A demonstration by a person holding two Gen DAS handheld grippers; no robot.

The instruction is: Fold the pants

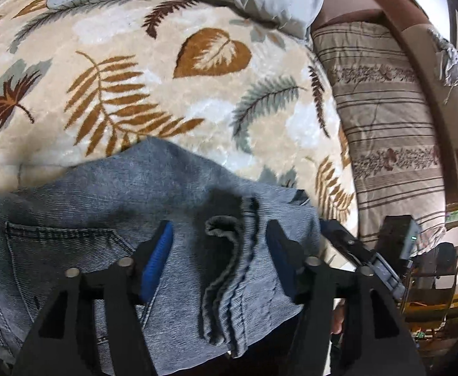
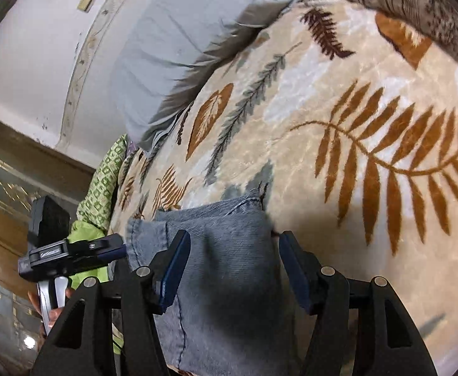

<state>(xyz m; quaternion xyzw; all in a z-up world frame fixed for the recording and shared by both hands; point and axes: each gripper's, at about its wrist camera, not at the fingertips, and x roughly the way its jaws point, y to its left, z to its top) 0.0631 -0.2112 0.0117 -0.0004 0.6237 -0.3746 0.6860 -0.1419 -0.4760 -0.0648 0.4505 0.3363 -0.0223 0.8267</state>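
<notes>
Left wrist: folded grey-blue denim pants (image 1: 109, 219).

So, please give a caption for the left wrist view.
Open left gripper above folded grey jeans on a leaf-print blanket.

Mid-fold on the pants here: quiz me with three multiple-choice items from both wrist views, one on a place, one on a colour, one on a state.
1. Where do the grey-blue denim pants lie?
A. On a bare wooden floor
B. On the cream leaf-patterned plush blanket
C. Over a chair back

2. What colour are the pads on the left claw?
A. Blue
B. Red
C. Yellow

3. How does the right claw stand?
A. Shut with nothing in it
B. Clamped on the pale grey pillow
C. Open, astride the denim

Answers:
1 B, the leaf-print blanket shows around the denim in both views.
2 A, blue pads line both fingers.
3 C, there are gaps between both pads and the cloth.
</notes>
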